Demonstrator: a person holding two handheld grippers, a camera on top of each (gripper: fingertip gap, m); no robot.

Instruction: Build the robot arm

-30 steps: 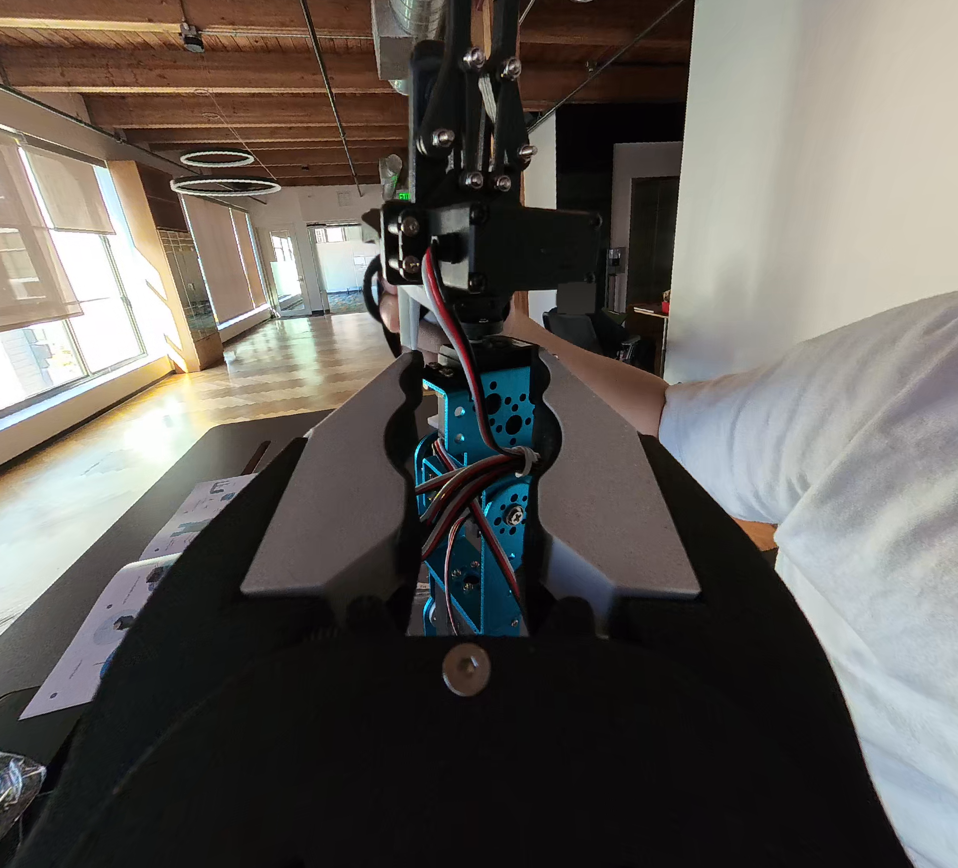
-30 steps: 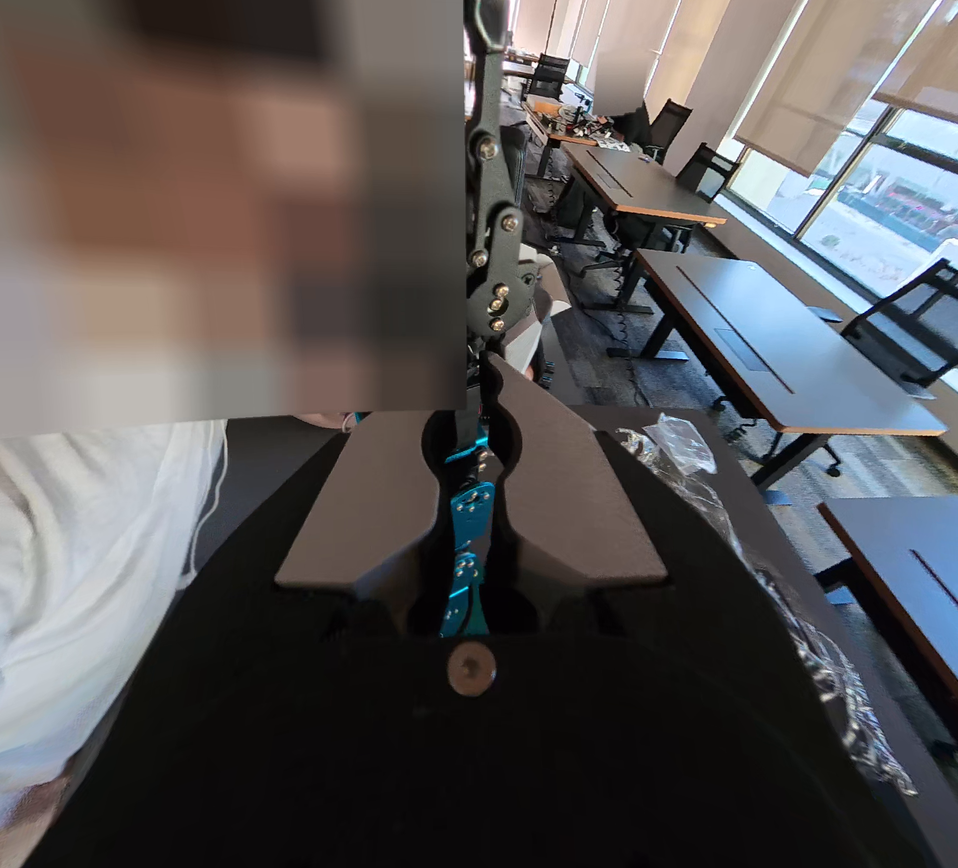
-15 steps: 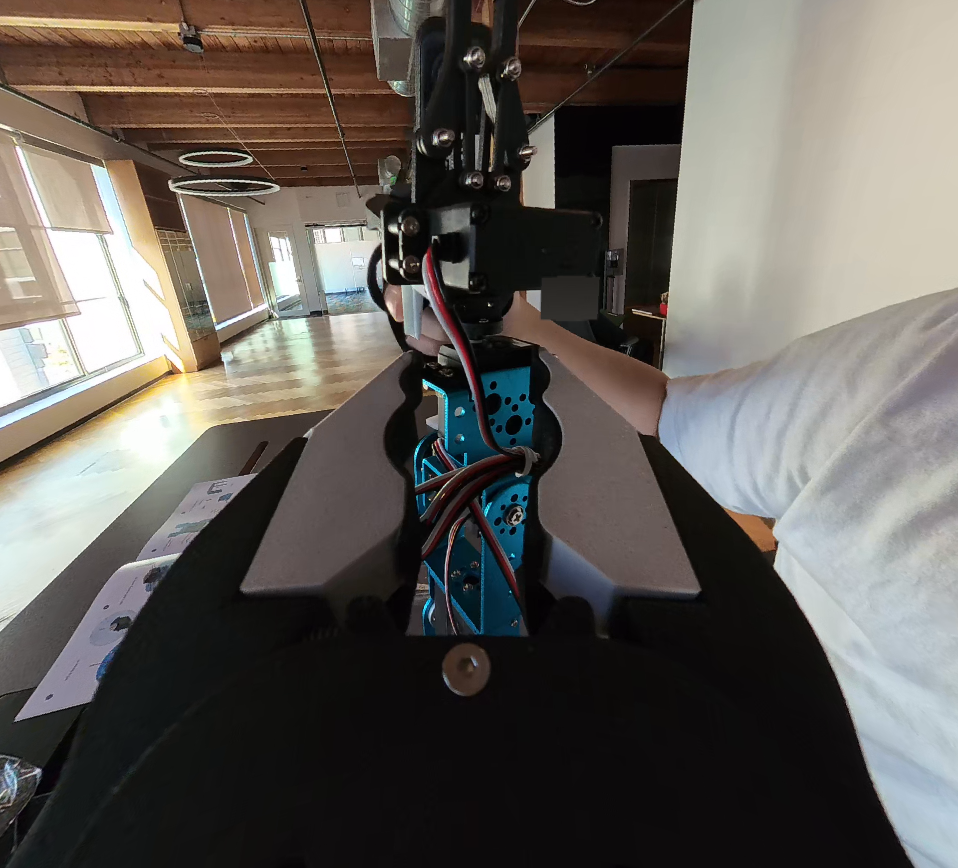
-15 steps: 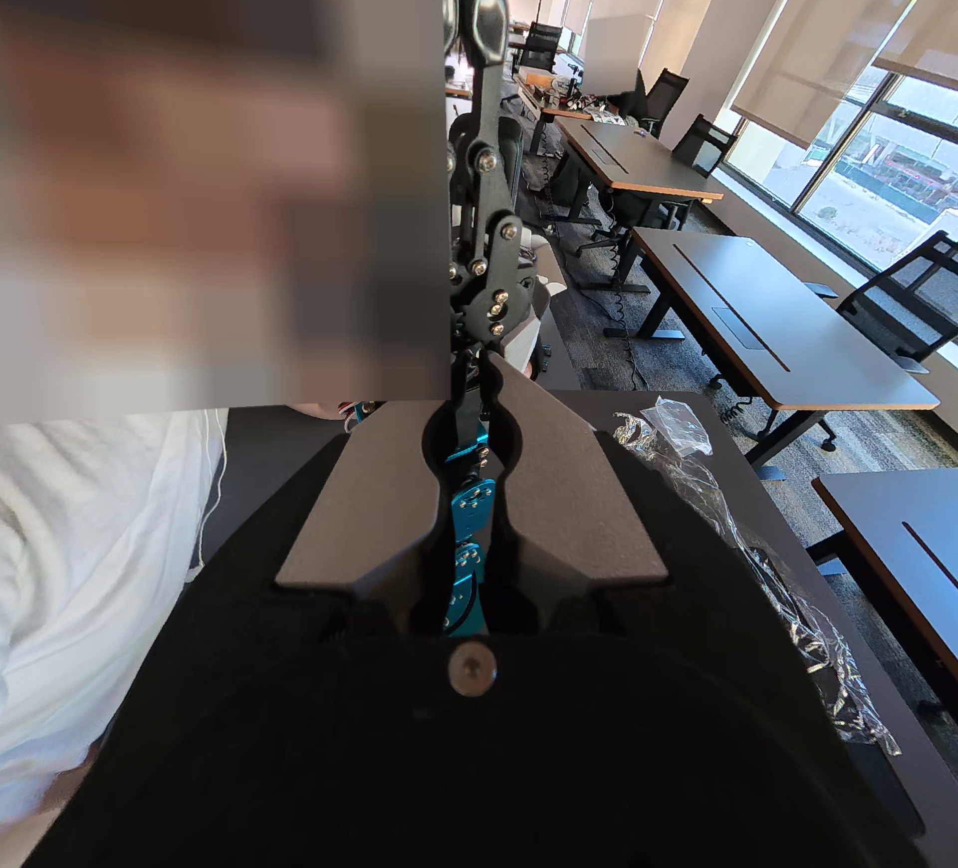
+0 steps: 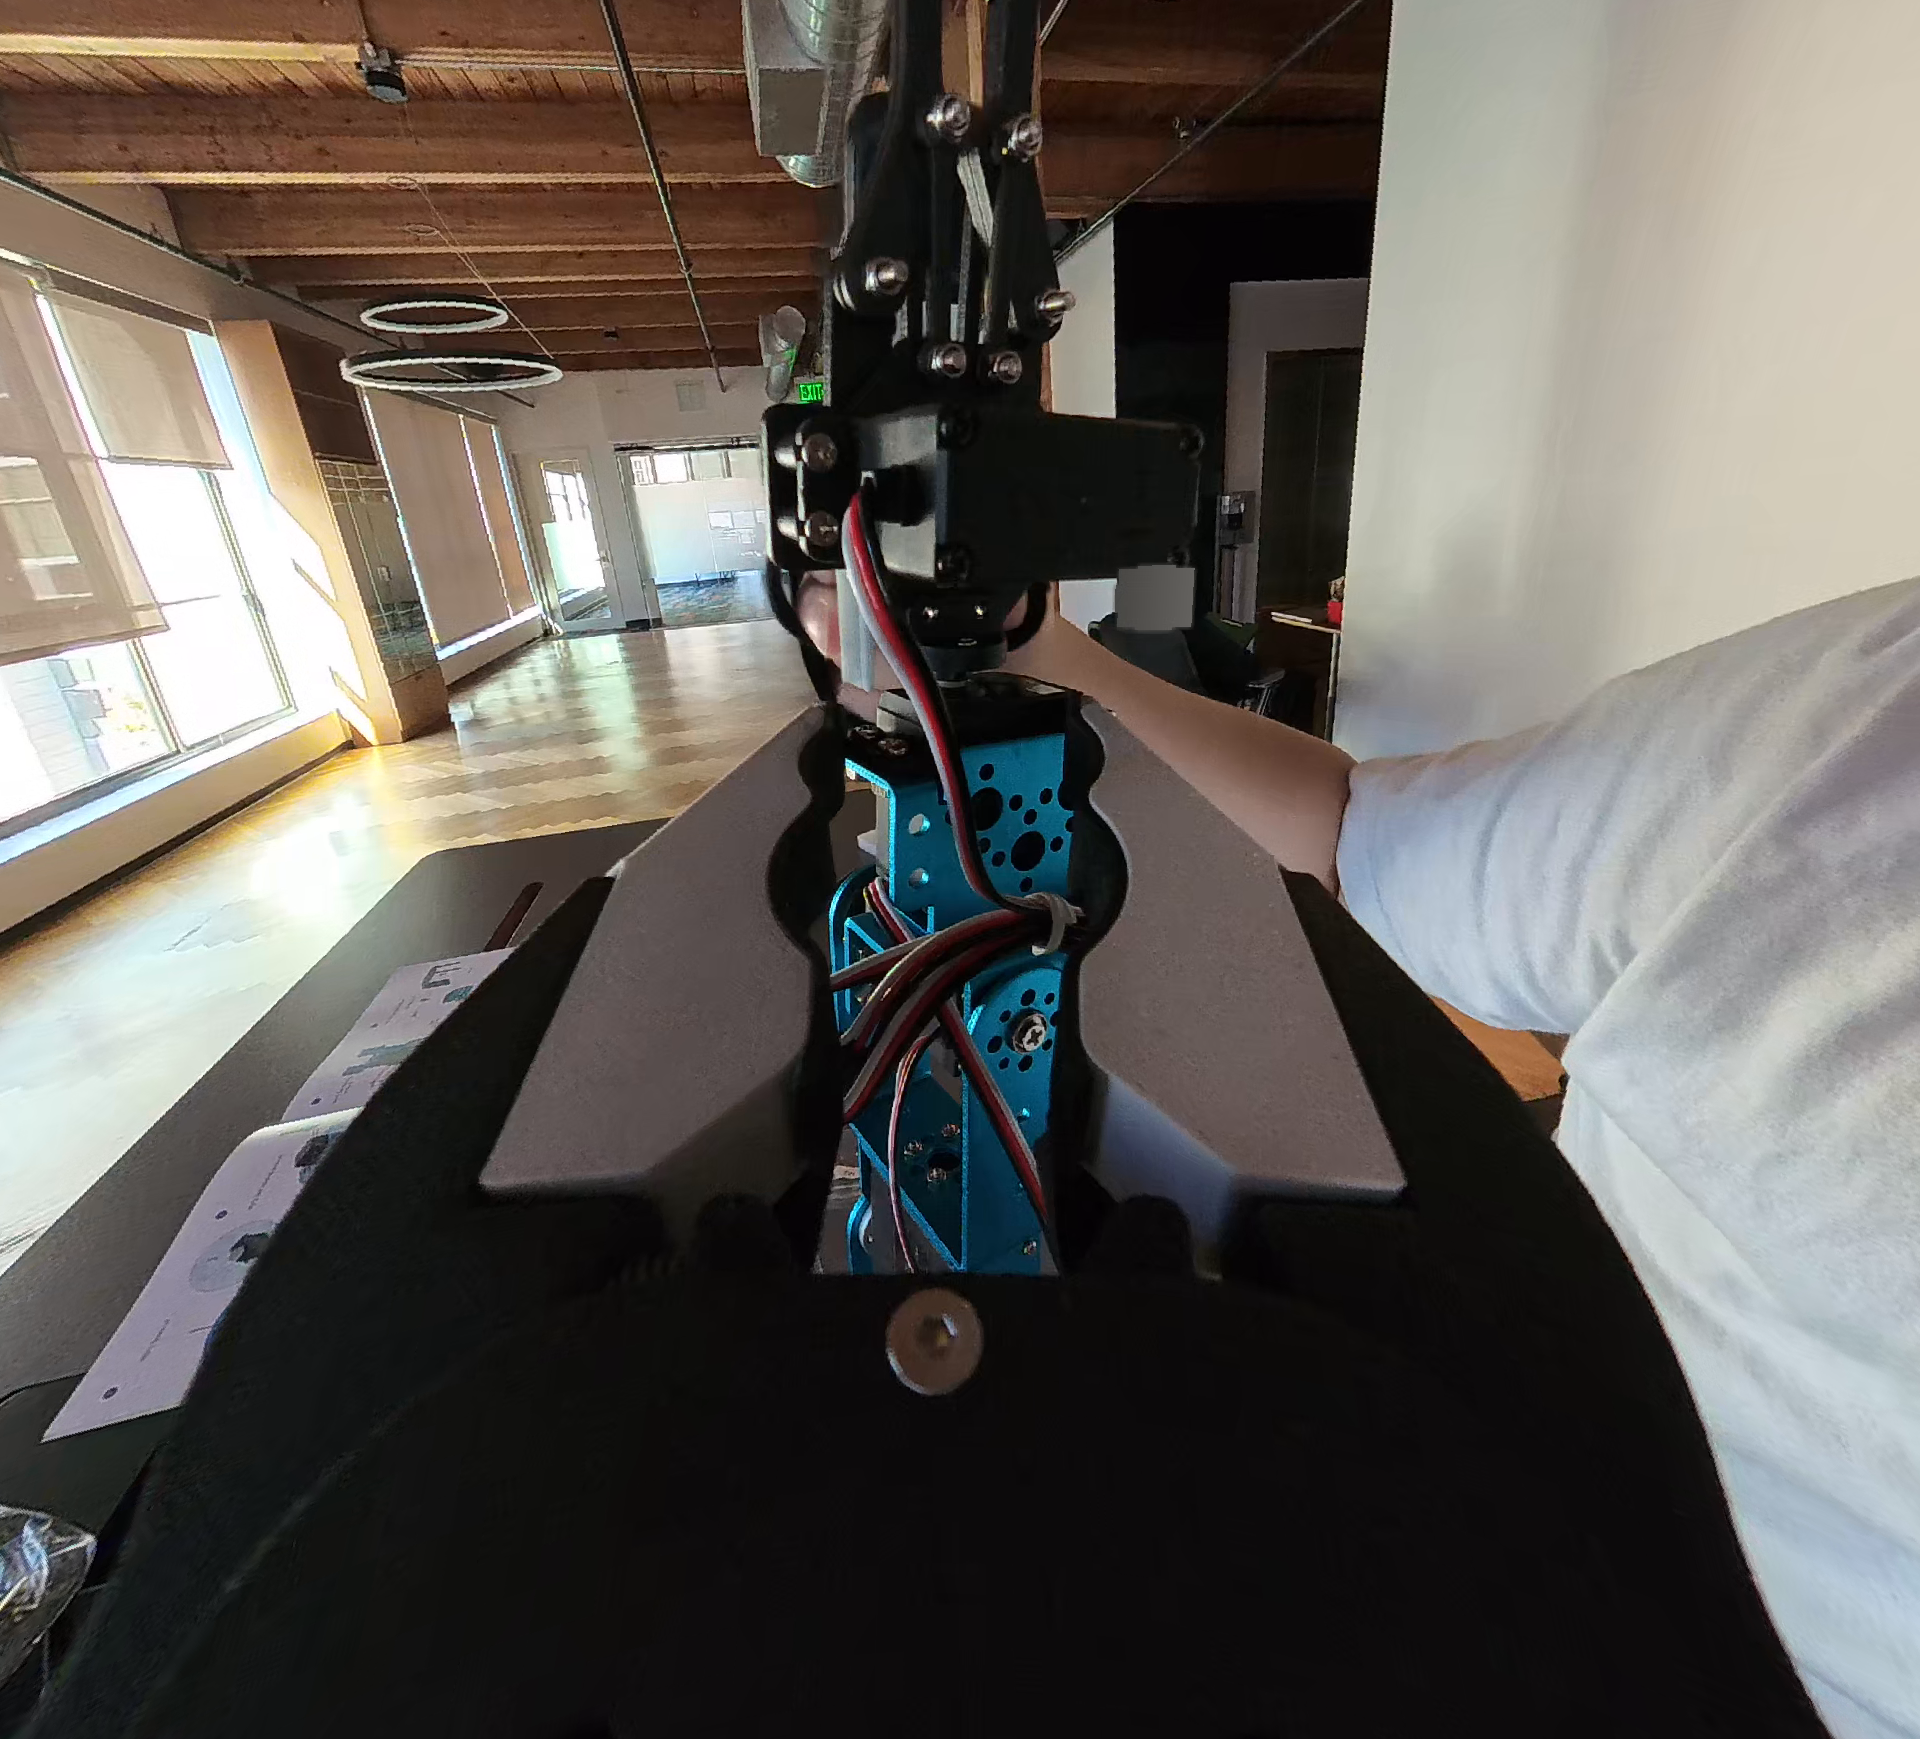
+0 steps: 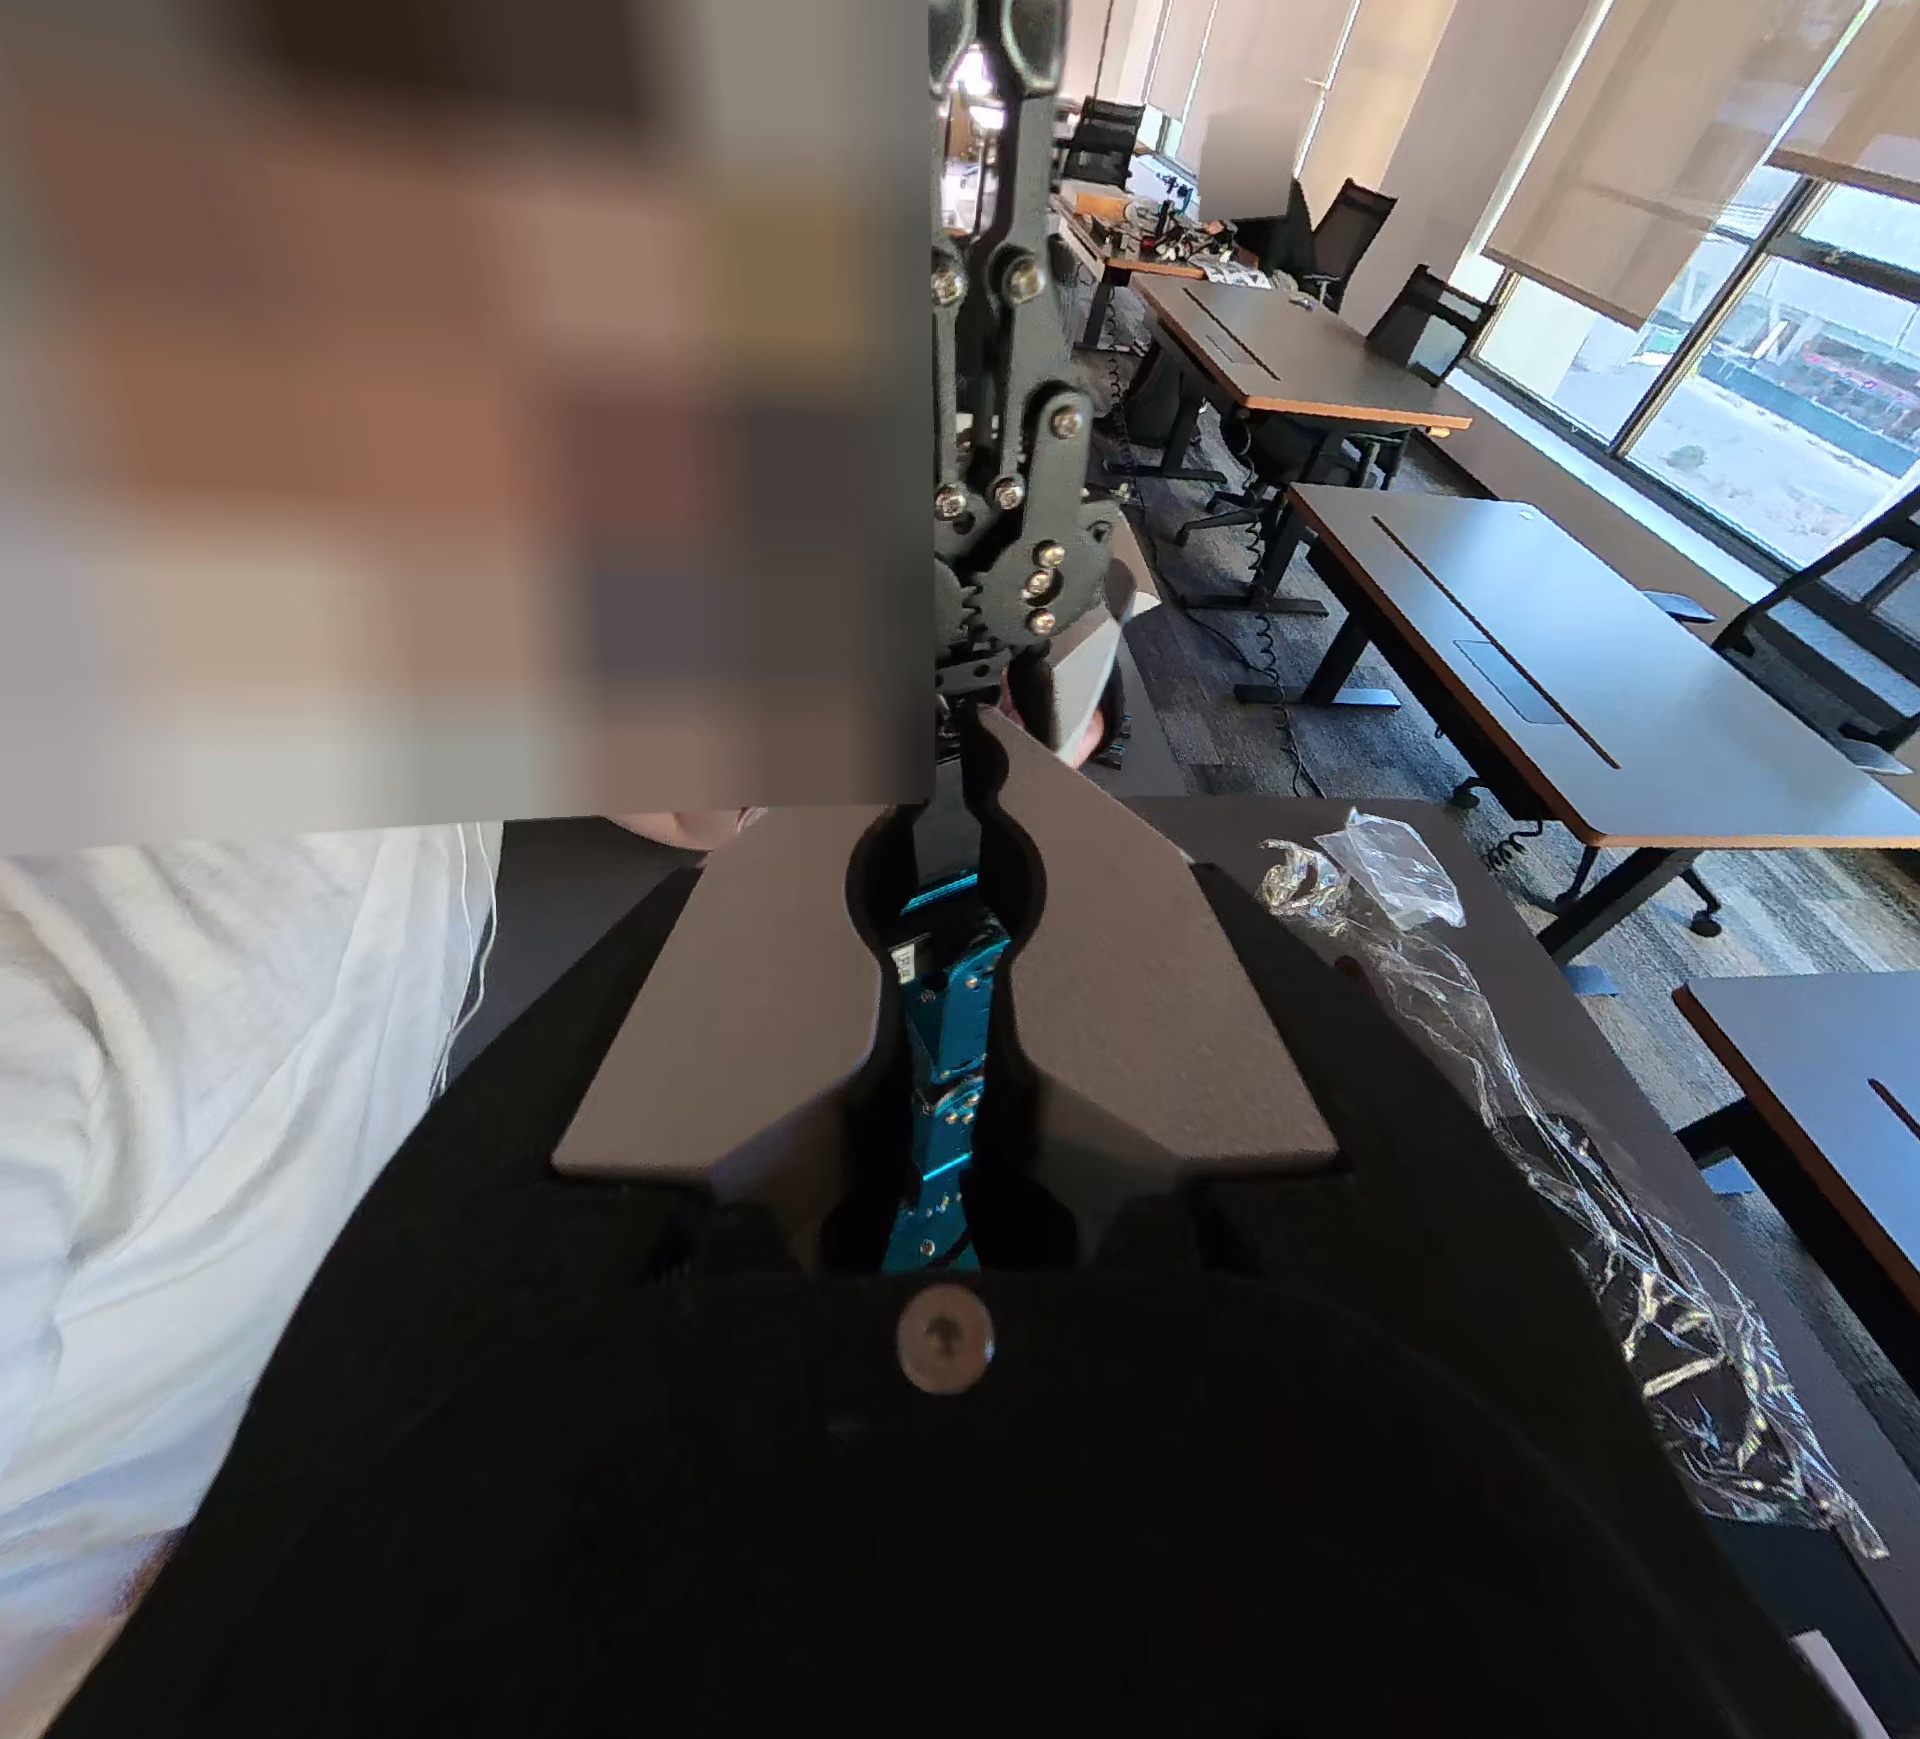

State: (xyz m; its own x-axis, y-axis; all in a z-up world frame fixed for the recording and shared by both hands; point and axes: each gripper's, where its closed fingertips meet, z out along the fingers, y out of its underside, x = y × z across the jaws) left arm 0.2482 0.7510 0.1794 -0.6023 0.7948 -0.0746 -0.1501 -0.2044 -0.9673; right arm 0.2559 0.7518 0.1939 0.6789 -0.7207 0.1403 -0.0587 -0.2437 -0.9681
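Observation:
A small robot arm of blue metal brackets (image 5: 940, 1014) with red, black and white wires stands upright between my left gripper's (image 5: 951, 733) grey fingers (image 5: 675, 993), which are shut on it. A black servo (image 5: 987, 494) and a shut black claw (image 5: 966, 27) rise above the fingers. A hand (image 5: 821, 619) shows behind the servo. In the right wrist view, my right gripper (image 6: 951, 785) is shut on the same blue brackets (image 6: 940, 1014), and the black claw (image 6: 997, 339) stands above it.
A person in a white shirt (image 5: 1662, 962) is close by. Printed paper sheets (image 5: 260, 1190) lie on the dark table (image 5: 468, 889). Crumpled clear plastic wrap (image 6: 1507, 1118) lies on the table to the right. Desks (image 6: 1558, 650) and chairs stand beyond. My left and right fingertips are right by each other.
In the right wrist view the black claw has turned from edge-on to showing both of its fingers, and the background has shifted. The left wrist view is almost unchanged.

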